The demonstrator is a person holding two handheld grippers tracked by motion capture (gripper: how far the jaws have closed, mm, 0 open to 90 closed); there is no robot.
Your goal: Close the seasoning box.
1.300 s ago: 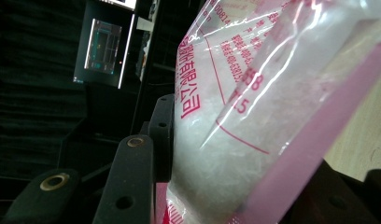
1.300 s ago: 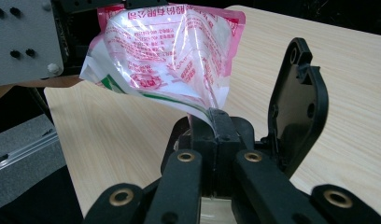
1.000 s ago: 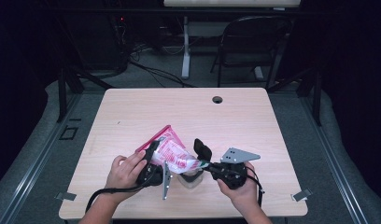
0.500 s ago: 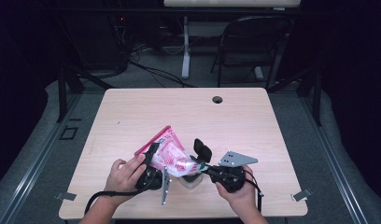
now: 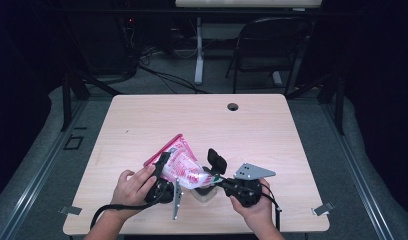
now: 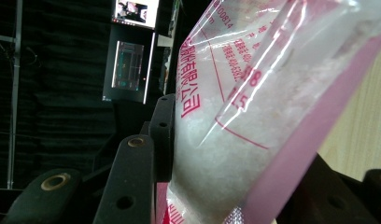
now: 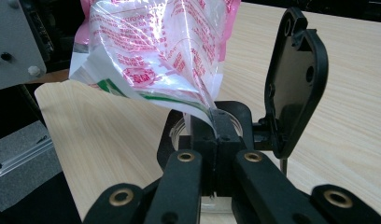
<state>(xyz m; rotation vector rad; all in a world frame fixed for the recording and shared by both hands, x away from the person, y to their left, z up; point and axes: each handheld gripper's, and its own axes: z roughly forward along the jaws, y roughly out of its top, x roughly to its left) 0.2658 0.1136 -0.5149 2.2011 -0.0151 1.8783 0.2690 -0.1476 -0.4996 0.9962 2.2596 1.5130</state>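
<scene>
Holding the pink-and-clear bag of white granules [image 5: 181, 166] low in the middle of the high view, just off the tabletop, both grippers share it. In the left gripper view the bag [image 6: 254, 121] fills the upper right, and the left gripper [image 5: 164, 172] has its jaws part-way closed, pressing on the bag's full body. The right gripper [image 7: 215, 133] has its jaws pressed together, pinching a thin corner of the film at bottom centre of its own view, with a small clear container [image 7: 179, 133] on the wooden table [image 5: 272, 135] right behind them. By my reading the step in hand is tearing or opening that corner; the next move calls for pulling the hands apart while keeping the corner over the container.
</scene>
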